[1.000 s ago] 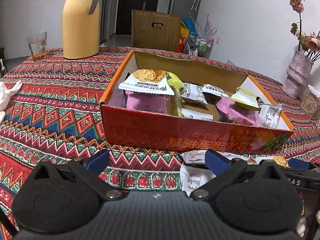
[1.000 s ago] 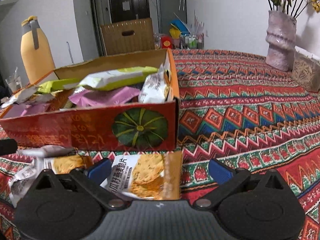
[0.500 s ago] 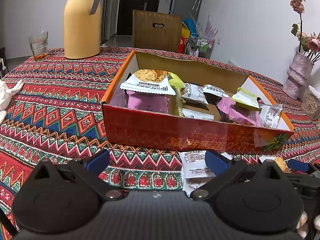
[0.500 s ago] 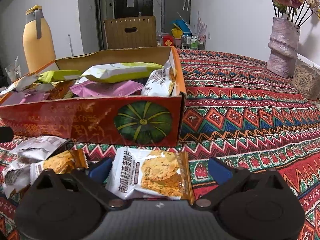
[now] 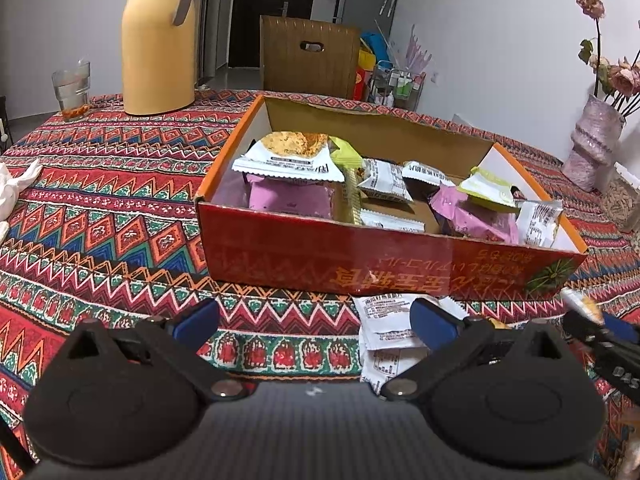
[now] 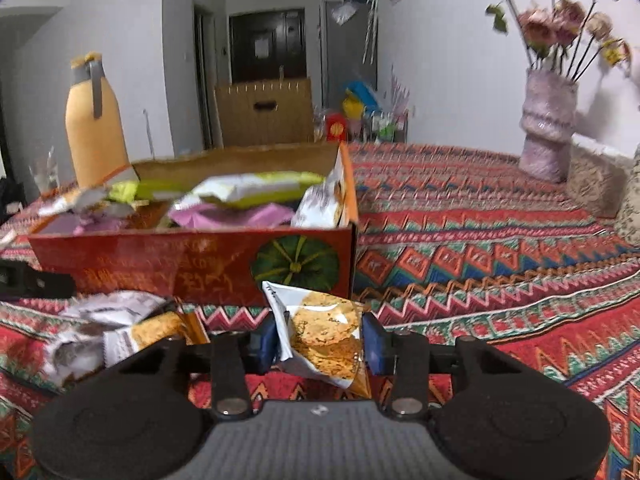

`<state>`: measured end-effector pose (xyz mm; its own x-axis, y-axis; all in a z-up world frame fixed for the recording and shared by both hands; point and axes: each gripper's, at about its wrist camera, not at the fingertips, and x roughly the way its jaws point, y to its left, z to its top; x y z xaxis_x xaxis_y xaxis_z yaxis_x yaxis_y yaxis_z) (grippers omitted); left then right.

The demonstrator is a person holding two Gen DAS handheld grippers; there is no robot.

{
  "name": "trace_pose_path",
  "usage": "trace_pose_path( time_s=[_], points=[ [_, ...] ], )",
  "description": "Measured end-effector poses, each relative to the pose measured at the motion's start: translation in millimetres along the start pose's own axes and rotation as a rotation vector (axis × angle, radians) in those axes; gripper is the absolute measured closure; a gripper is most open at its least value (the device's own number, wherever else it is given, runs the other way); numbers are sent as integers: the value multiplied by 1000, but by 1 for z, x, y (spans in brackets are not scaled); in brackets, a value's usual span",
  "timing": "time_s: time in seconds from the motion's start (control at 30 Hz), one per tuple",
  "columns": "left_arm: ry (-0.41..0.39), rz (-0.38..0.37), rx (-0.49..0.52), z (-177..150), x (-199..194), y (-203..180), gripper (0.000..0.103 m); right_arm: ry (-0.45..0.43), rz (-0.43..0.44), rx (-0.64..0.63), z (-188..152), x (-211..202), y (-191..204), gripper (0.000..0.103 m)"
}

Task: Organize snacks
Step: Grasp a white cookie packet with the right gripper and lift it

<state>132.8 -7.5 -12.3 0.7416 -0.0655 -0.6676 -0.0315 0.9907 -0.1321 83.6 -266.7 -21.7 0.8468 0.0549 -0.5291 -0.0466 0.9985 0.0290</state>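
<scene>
The right gripper (image 6: 322, 338) jaws are closing, pads pressing a cracker packet (image 6: 320, 334), its print unreadable. Ahead, the pumpkin-printed box (image 6: 192, 258). The left gripper (image 5: 316, 318) jaws stand wide, empty.

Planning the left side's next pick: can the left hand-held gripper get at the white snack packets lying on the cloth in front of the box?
Probably yes. The left hand-held gripper is open and empty, the white packets lie just ahead by its right finger, nothing covers them, and the box stands behind.
</scene>
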Motion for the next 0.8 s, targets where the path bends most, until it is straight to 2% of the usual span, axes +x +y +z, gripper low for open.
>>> trace_pose_path(
  time_s=[0.13, 0.2, 0.37, 0.8],
  points=[
    [29, -5, 11, 0, -1, -3, 0, -54, -17, -22, -3, -19, 3, 60],
    [53, -19, 45, -4, -4, -9, 0, -70, -4, -16, -4, -27, 2, 60],
    [122, 1, 123, -17, -2, -24, 0, -83, 17, 18, -11, -36, -3, 60],
    [149, 52, 167, -24, 16, -50, 0, -87, 70, 53, -22, -41, -8, 60]
  ],
)
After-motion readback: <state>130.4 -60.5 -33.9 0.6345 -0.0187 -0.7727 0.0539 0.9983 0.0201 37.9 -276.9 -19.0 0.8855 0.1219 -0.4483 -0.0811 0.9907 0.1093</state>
